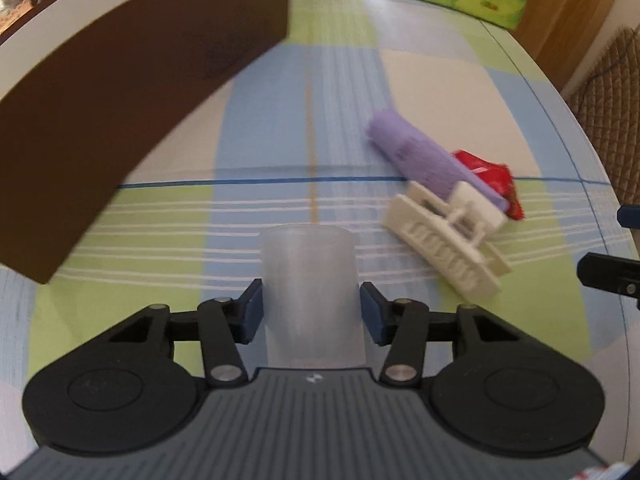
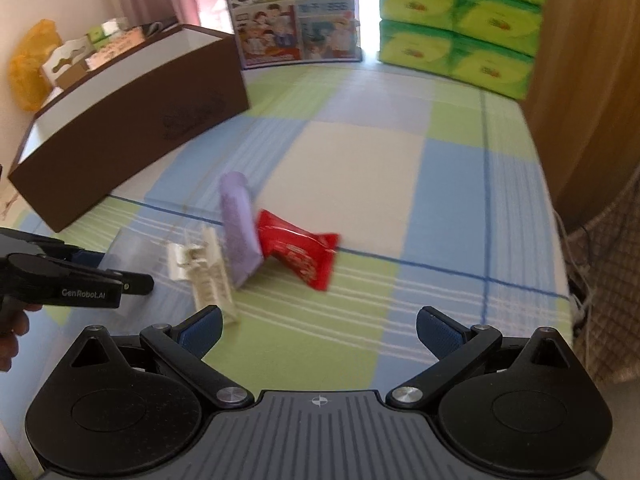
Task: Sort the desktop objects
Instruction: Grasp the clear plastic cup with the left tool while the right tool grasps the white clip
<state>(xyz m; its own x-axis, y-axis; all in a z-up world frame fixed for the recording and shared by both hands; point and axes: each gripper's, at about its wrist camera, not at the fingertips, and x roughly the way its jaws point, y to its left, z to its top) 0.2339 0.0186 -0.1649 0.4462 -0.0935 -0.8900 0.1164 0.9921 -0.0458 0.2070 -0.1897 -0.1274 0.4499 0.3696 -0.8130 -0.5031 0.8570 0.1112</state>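
Left wrist view: left gripper (image 1: 311, 312) clamped on a frosted cup (image 1: 310, 280), pads snug on both sides, cup sitting over the checked tablecloth (image 1: 280, 128). Brown box (image 1: 132, 92) looming up-left, probably the drop spot, so looks like 1 item in hand and 3 left: purple tube (image 1: 424, 156), white clip (image 1: 448, 240), red wrapper (image 1: 488, 176), all bunched and touching off to the right. Decent open cloth straight ahead. Right wrist view: right gripper (image 2: 318, 332) spread wide, holding nothing, hovering near the same pile. Can't tell if anything's in the box yet. Table edge close on the right, tissue packs (image 2: 460, 24) at the back.
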